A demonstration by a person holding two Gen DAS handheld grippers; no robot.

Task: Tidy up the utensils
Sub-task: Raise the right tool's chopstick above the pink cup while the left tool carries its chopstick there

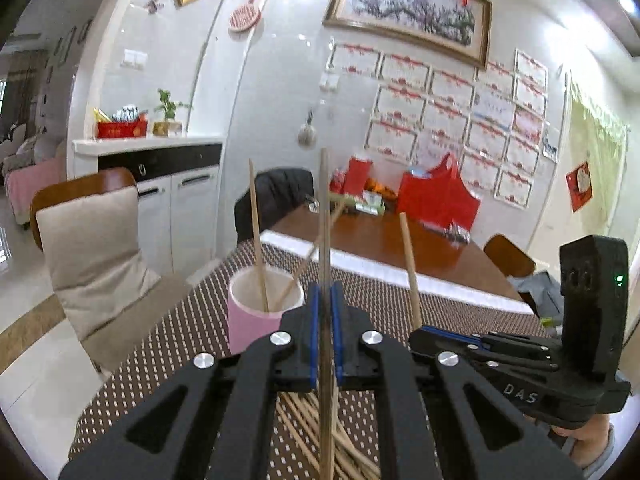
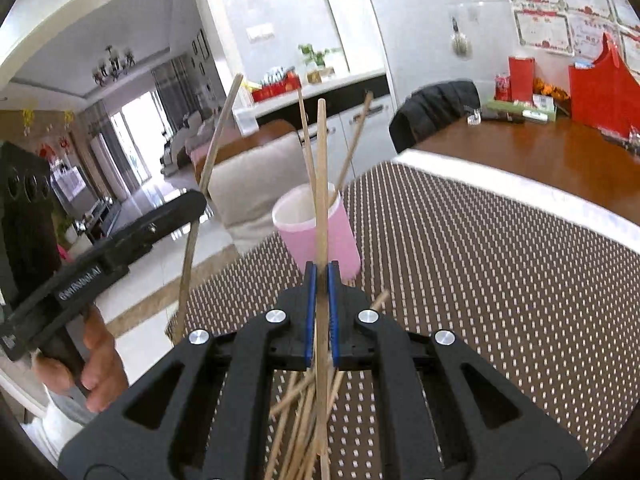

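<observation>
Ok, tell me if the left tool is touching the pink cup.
Apart. The left wrist view shows the left tool shut on a chopstick, raised clear of the pink cup, which stands on the mat beyond it.

Pink cup [image 2: 320, 236], white inside. Pale wooden chopsticks [image 2: 304, 412]. Brown mat [image 2: 480, 264] patterned with white dots. Black tools [image 1: 326, 312] [image 2: 320, 292], blue pads [image 2: 310, 312]. Reddish-brown table [image 2: 540, 160].

a wooden table [image 2: 552, 160] carries a brown dotted mat [image 2: 480, 264]. on the mat stand a pink cup [image 2: 336, 240] and a loose pile of chopsticks [image 2: 304, 420]. red bags [image 1: 436, 196] sit at the table's far end.
</observation>
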